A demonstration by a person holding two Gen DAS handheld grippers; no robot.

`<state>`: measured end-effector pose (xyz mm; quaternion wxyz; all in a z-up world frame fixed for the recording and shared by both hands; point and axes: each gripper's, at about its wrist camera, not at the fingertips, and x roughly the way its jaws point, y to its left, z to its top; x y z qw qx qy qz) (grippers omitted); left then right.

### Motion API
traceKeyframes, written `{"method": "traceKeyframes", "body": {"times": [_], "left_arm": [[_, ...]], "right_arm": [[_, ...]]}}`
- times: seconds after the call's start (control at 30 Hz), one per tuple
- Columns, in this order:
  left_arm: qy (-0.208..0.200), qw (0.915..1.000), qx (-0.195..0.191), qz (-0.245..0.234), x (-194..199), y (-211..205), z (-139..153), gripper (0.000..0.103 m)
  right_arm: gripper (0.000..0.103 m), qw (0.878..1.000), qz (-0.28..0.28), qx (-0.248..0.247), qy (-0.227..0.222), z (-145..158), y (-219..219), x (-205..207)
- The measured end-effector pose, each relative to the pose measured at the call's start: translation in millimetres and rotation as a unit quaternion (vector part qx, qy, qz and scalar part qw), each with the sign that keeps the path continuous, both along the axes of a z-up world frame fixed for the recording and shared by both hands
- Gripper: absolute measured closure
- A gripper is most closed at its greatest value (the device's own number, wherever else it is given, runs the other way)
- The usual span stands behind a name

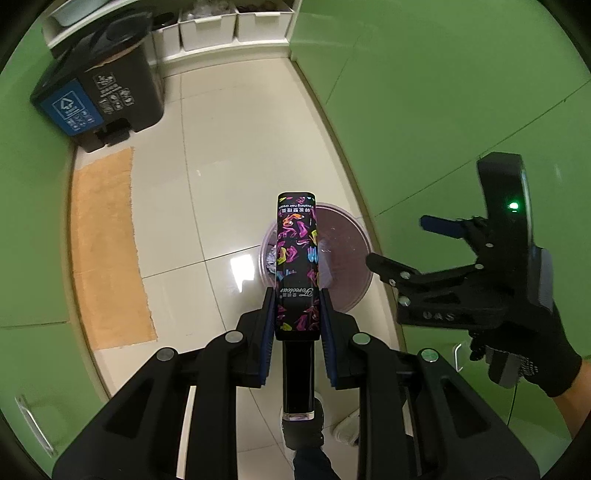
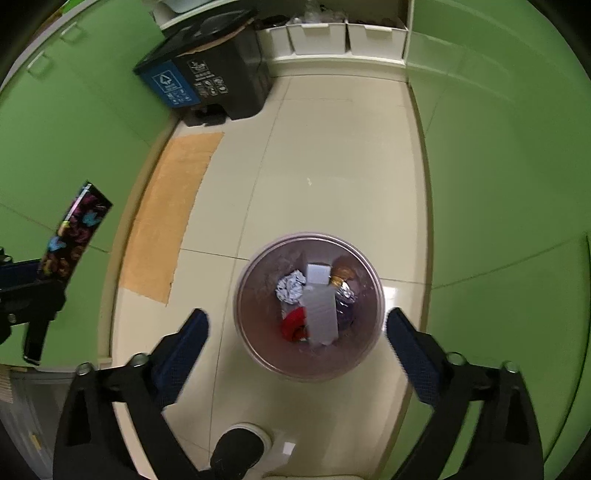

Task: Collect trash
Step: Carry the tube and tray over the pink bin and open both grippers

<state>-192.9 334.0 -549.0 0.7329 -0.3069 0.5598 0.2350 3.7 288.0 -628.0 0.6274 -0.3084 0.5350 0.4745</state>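
Note:
My left gripper (image 1: 297,295) is shut on a long black box (image 1: 296,251) printed with coloured shoes; the box sticks out forward past the pads. In the right wrist view the same box (image 2: 79,225) shows at the left edge. A round translucent waste bin (image 2: 243,280) stands on the tiled floor, holding crumpled foil (image 2: 291,288), a grey carton (image 2: 321,314) and something red (image 2: 293,326). My right gripper (image 2: 297,317) hangs over the bin, jaws wide and open, nothing between them. From the left wrist view the right gripper (image 1: 399,242) is beside the bin (image 1: 347,258), held by a gloved hand.
A black pedal bin with a blue recycling label (image 1: 99,99) stands at the far left by white storage tubs (image 1: 210,26). A sheet of cardboard (image 1: 107,251) lies on the floor along the left. Green cabinet fronts (image 2: 498,166) line both sides. A dark shoe (image 2: 236,454) is below the right gripper.

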Motion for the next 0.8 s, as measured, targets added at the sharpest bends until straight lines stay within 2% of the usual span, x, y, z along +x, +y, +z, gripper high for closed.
{"method": "traceKeyframes", "body": {"times": [0.13,0.27,0.47,0.73,0.77,0.8], "left_arm": [[-0.004,0.9998,-0.008,-0.016,15,-5,-3,0.081],[-0.005,0.9993,-0.014,-0.033,34,-10,-7,0.081],[-0.003,0.9983,-0.021,-0.055,66,-18,-22,0.081],[0.007,0.9971,-0.014,-0.074,94,-21,-58,0.079],[0.008,0.997,-0.014,-0.075,95,-21,-62,0.074],[0.009,0.9969,-0.014,-0.077,96,-22,-66,0.065]], "right_arm": [[0.007,0.999,-0.029,-0.012,-0.007,10,-14,7],[0.006,0.998,-0.065,-0.016,-0.021,38,-39,7],[0.006,0.995,-0.097,-0.016,-0.022,63,-71,5],[0.006,0.993,-0.119,-0.006,-0.017,57,-101,8],[0.006,0.992,-0.124,-0.005,-0.013,55,-104,9],[0.006,0.992,-0.128,-0.004,-0.011,54,-108,9]]}}
